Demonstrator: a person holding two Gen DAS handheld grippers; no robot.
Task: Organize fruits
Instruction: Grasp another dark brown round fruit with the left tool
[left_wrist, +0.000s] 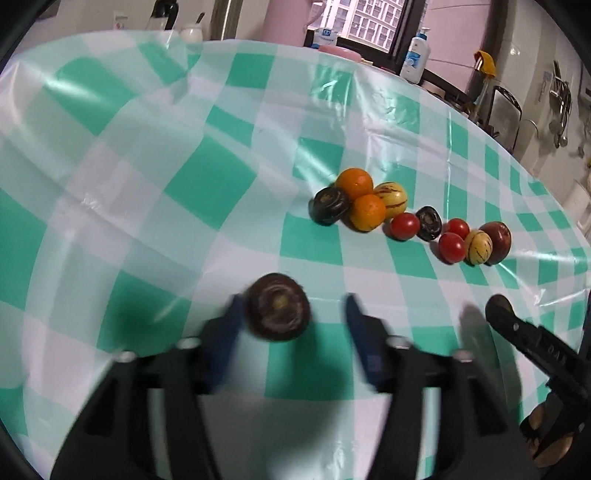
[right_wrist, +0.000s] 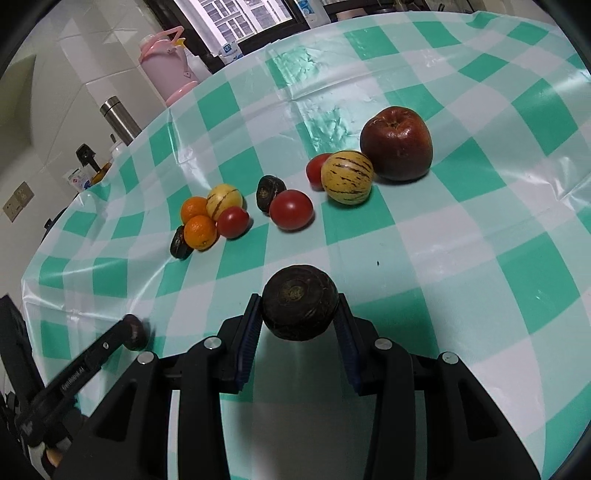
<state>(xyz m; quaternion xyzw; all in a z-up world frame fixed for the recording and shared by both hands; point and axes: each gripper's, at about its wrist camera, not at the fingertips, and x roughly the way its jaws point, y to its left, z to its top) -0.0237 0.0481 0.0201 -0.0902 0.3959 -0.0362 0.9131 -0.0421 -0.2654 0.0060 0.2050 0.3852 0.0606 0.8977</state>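
Note:
My left gripper (left_wrist: 293, 310) is open; a dark round fruit (left_wrist: 277, 307) lies on the checked tablecloth between its fingers, touching the left one. My right gripper (right_wrist: 299, 314) is shut on another dark round fruit (right_wrist: 300, 302), held just above the cloth. Ahead lie two oranges (right_wrist: 199, 230), two striped yellow melons (right_wrist: 346, 176), several red tomatoes (right_wrist: 291, 209), two more dark fruits (right_wrist: 267, 192) and a dark red apple (right_wrist: 397, 143). The same cluster shows in the left wrist view (left_wrist: 364, 211).
The table (right_wrist: 480, 258) has a green-and-white checked plastic cover. A pink jug (right_wrist: 168, 70) and a steel flask (right_wrist: 120, 120) stand beyond its far edge. A lotion bottle (left_wrist: 417, 55) stands beyond the table in the left wrist view. The other gripper shows at each view's lower side.

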